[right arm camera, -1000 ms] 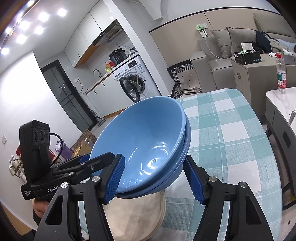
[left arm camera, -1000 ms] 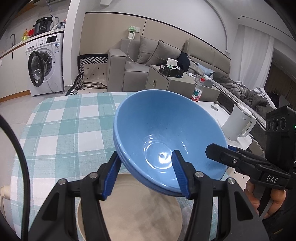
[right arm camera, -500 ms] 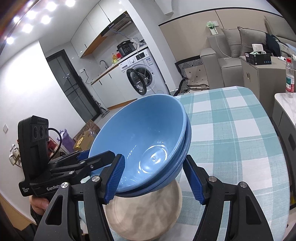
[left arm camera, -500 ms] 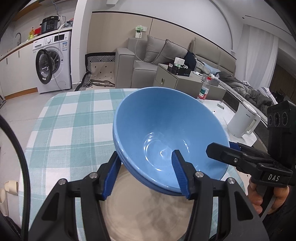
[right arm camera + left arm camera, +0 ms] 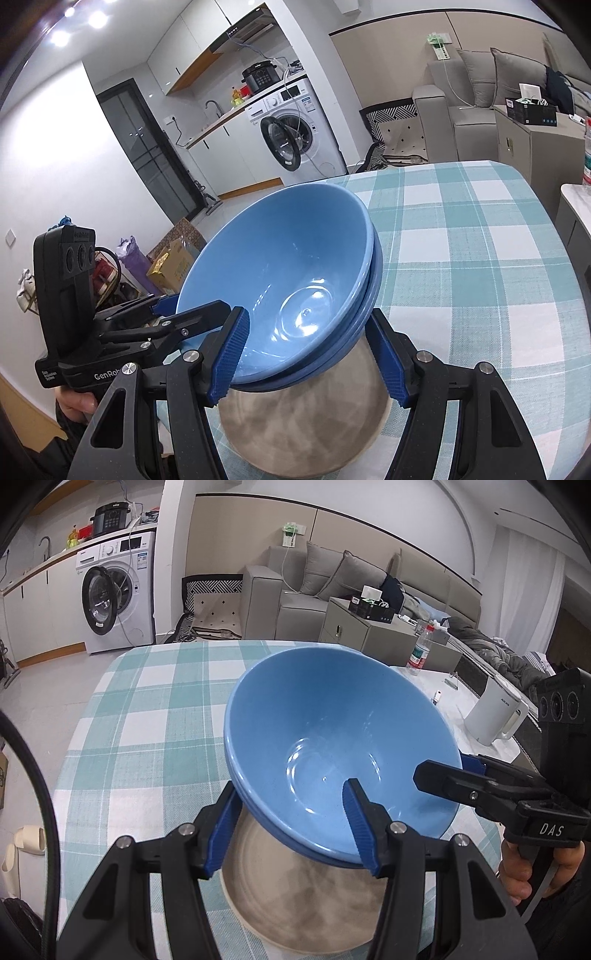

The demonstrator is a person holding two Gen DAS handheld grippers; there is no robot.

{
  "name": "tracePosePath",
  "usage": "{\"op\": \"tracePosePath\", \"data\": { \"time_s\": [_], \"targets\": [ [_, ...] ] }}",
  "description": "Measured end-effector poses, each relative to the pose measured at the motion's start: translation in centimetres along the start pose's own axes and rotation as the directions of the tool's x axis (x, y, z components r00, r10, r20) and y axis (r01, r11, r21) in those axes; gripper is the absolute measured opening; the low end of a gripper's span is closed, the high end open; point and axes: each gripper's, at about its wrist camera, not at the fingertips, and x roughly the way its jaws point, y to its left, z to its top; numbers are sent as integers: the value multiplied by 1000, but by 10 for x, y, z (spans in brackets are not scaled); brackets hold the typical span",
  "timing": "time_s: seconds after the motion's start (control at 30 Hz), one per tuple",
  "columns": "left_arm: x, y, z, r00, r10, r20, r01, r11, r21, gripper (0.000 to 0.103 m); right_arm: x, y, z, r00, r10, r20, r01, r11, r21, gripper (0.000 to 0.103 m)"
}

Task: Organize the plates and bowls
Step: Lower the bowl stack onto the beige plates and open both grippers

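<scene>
**Stacked bowls carried lower over the plate**

Since the earlier frames, the nested blue bowls (image 5: 332, 746) have been brought further over the tabletop and slightly lower, so that more of the beige plate (image 5: 303, 904) is now seen beneath them.

The stack is held by both grippers at once. The left gripper (image 5: 291, 827) is closed on the near rim of the bowls, one blue pad (image 5: 360, 827) lying inside the upper bowl and the other pressed against the outer wall of the lower one. The right gripper (image 5: 308, 356) is clamped in the same way on the opposite side of the rim, its inner pad (image 5: 231, 356) resting inside the bowl and its outer finger against the outside. In each wrist view the other gripper is seen at the side of the stack, with a hand (image 5: 524, 867) wrapped around its handle.

The bowls are tilted and held clear above the plate; whether the lowest bowl touches it cannot be told. The plate lies on the checked tablecloth (image 5: 147, 720) near the near edge of the tabletop.

Beyond the right edge of the tabletop, a white kettle (image 5: 496, 716) and a water bottle (image 5: 419, 653) stand on a pale counter. A washing machine (image 5: 291, 125) and a grey sofa (image 5: 306, 587) are seen further back.
</scene>
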Motion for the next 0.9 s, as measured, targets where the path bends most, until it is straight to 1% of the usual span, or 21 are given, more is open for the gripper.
{"op": "tracePosePath", "data": {
  "time_s": [0.3,0.53,0.8,0.9],
  "targets": [
    [-5,13,-15,1000,6,-15,-6,1000,-30,55,14,12,-11,999,2,-43,-2,1000,-18,67],
    [-9,16,-26,1000,11,-21,-11,999,-31,55,16,19,-21,998,-3,-66,1,1000,-29,67],
    [0,18,-37,998,3,-55,-5,999,-40,55,20,17,-30,995,-18,-93,16,1000,-23,67],
    [1,19,-38,999,-2,-50,0,999,-45,55,20,16,-31,996,-19,-92,17,1000,-25,67]
  ]
}}
